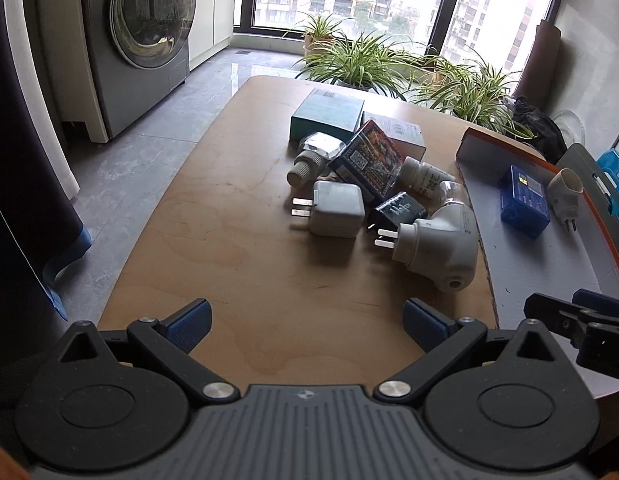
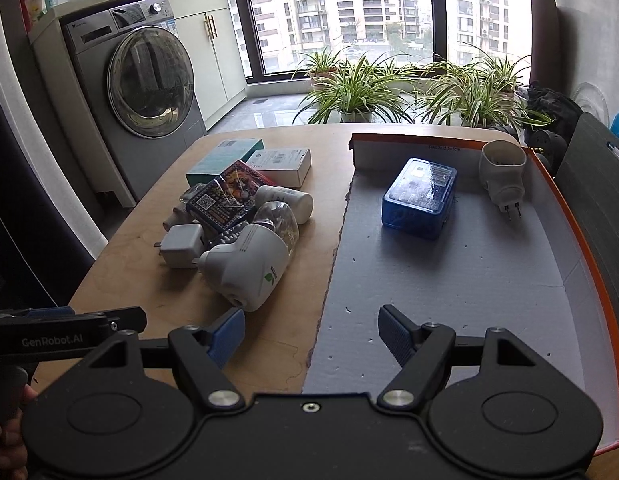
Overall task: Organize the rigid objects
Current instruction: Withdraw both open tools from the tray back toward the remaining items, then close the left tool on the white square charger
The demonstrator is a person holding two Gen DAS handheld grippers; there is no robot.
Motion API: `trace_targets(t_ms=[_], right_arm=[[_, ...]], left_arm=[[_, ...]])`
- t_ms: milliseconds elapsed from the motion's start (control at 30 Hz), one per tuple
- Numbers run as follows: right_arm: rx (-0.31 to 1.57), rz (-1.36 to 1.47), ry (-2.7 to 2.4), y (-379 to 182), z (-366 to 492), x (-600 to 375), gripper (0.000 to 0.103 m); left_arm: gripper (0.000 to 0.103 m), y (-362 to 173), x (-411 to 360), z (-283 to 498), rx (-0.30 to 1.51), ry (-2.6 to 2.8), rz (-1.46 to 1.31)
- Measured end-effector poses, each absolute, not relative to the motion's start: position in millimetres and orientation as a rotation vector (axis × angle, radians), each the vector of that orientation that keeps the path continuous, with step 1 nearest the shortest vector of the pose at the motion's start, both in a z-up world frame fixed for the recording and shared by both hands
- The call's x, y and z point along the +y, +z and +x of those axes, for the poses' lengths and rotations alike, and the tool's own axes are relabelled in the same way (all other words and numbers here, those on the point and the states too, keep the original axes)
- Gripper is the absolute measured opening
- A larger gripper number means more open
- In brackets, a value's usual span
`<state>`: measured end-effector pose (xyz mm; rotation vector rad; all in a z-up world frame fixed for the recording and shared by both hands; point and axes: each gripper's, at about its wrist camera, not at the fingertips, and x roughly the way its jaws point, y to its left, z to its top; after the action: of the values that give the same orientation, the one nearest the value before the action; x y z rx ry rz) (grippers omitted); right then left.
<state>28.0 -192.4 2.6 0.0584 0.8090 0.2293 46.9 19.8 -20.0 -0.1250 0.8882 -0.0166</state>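
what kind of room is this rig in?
Likely a home laundry or balcony room in a flat. A front-loading washing machine sits built in under a counter beside cabinets, potted plants line the floor-length window, and apartment blocks stand outside. Work happens on a wooden table.

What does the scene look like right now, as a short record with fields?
surface: wooden table
tray: orange-edged tray, grey liner, on the table's right side
in tray: blue box; white plug-in
loose pile: white charger, patterned box, white bottle
left gripper: jaws open, empty
right gripper: jaws open, empty
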Motion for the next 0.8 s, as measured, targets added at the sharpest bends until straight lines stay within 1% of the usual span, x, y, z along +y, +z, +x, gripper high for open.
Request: trace_targets(t_ms=[300,533,700,767,800], right_arm=[[0.818,0.079,0.233,-2,33,-197,0.087],[0.823,0.091,0.236,-8,41,-201,0.087],[0.828,0.086,0.248,-13,48,-200,0.087],[0.834,0.082,0.258,-16,50,-198,0.087],[0.838,0.08,0.266,-17,51,-196,0.087]], left_arm=[[0.103,-24,27,87,0.857,0.009,-0.141],[0.103,-32,16,124,0.847,-0.025,-0.079],[0.103,-48,15,135,0.872,-0.039,-0.047],[0.103,-52,23,135,0.863,-0.033,-0.074],[0.101,-52,25,134,0.848,-0.028,-0.068]])
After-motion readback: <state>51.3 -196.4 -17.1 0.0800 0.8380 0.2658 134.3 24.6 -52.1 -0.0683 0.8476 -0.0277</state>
